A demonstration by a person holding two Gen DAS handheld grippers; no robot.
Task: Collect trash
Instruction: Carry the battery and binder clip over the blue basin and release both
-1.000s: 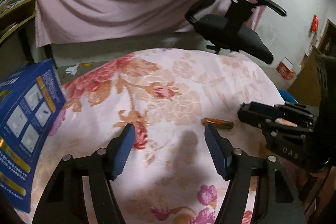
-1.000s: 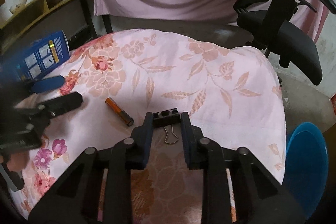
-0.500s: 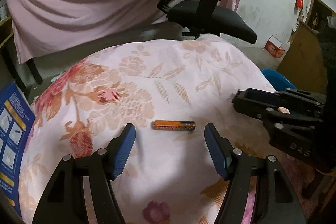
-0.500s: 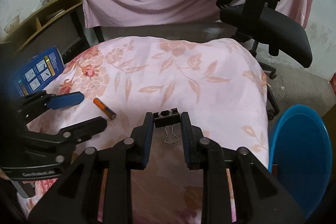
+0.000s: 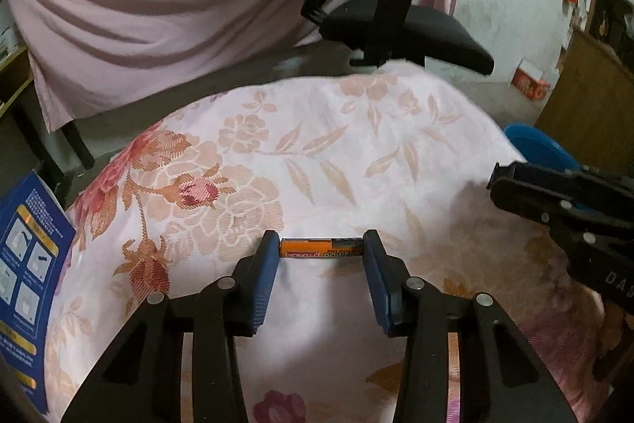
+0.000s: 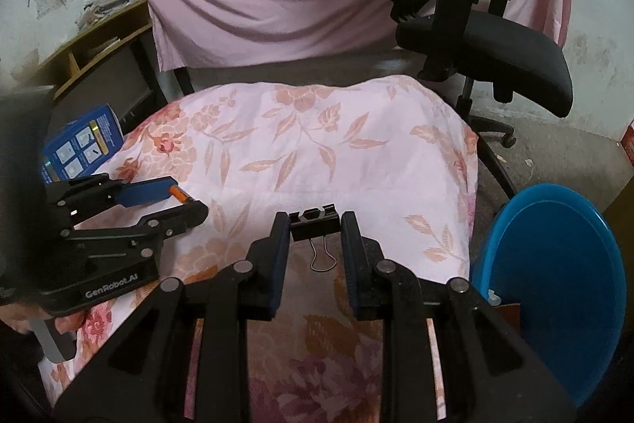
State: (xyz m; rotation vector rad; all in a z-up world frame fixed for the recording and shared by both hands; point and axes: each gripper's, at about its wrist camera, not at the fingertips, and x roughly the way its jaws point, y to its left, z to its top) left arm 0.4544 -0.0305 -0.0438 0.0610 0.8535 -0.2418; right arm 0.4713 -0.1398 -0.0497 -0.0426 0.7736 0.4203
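Observation:
An orange and black battery [image 5: 321, 248] lies crosswise between the tips of my left gripper [image 5: 320, 250], which has closed on its two ends on the floral cloth [image 5: 317, 153]. In the right wrist view the battery [image 6: 180, 194] shows between the left gripper's fingers [image 6: 150, 191]. My right gripper [image 6: 315, 224] is shut on a black binder clip [image 6: 315, 222], its wire handles hanging toward me, held over the cloth [image 6: 317, 145]. The right gripper also shows in the left wrist view [image 5: 562, 201].
A blue bin [image 6: 554, 264] stands on the floor off the table's right edge; it also shows in the left wrist view [image 5: 535, 145]. A blue box [image 5: 27, 264] lies at the left edge. A black office chair [image 6: 475, 26] stands behind the table.
My left gripper moved right and forward to the battery and closed from wide open onto its ends. My right gripper, still holding the binder clip, shifted right toward the blue bin.

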